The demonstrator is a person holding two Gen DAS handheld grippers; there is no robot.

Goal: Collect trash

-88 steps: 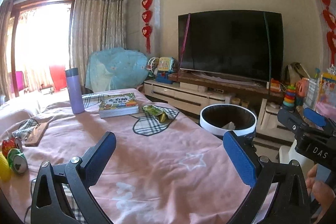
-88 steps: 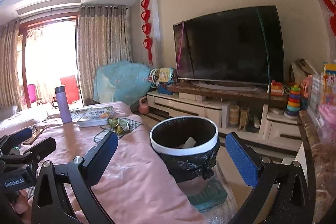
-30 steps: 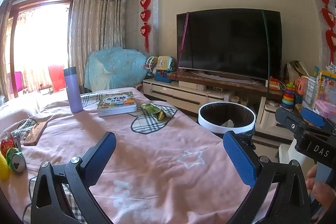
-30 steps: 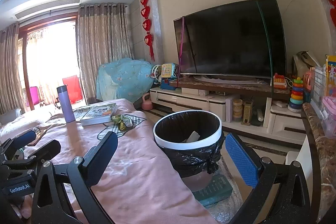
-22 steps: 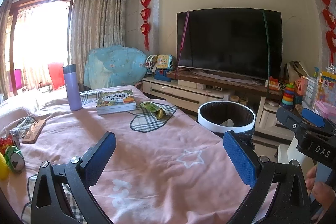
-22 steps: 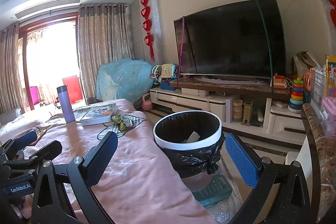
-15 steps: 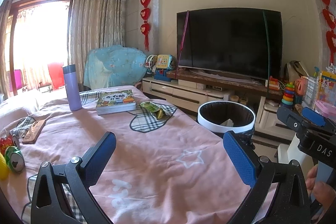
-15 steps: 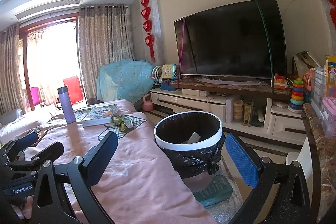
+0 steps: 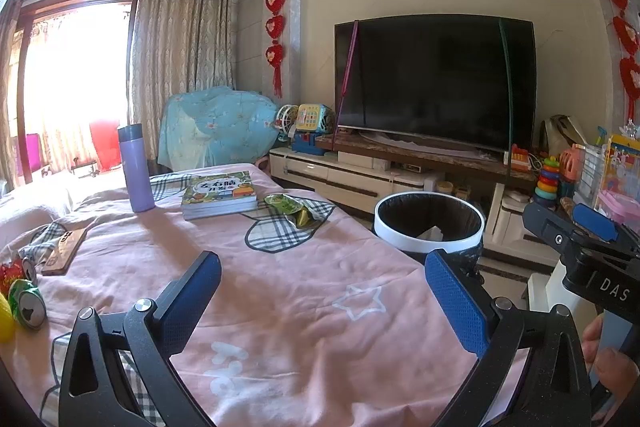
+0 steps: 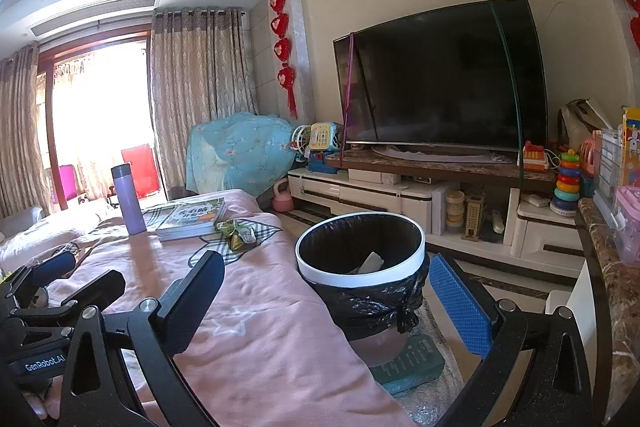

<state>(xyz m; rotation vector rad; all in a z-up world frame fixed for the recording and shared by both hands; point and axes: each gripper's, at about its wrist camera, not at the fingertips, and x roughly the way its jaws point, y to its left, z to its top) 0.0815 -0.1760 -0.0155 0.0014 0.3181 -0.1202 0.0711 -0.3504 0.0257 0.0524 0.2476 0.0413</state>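
A crumpled green snack wrapper (image 9: 294, 209) lies on the pink-clothed table (image 9: 304, 291) beside a book; it also shows in the right wrist view (image 10: 239, 233). A green drink can (image 9: 27, 304) and red wrapper (image 9: 9, 273) lie at the table's left edge. The white-rimmed bin (image 9: 430, 225) with a black liner stands right of the table and holds paper scraps (image 10: 370, 263). My left gripper (image 9: 322, 289) is open and empty above the table. My right gripper (image 10: 326, 285) is open and empty, near the bin (image 10: 360, 255).
A purple flask (image 9: 135, 168), a book (image 9: 219, 193) and a wooden block (image 9: 64, 251) sit on the table. A TV (image 9: 436, 81) on a low white cabinet (image 9: 340, 181) lines the far wall. Toys crowd the right side (image 9: 550, 183). A green box (image 10: 412, 363) lies under the bin.
Both grippers have drifted only slightly; the right one has edged a little closer to the bin. Both stay open and empty.
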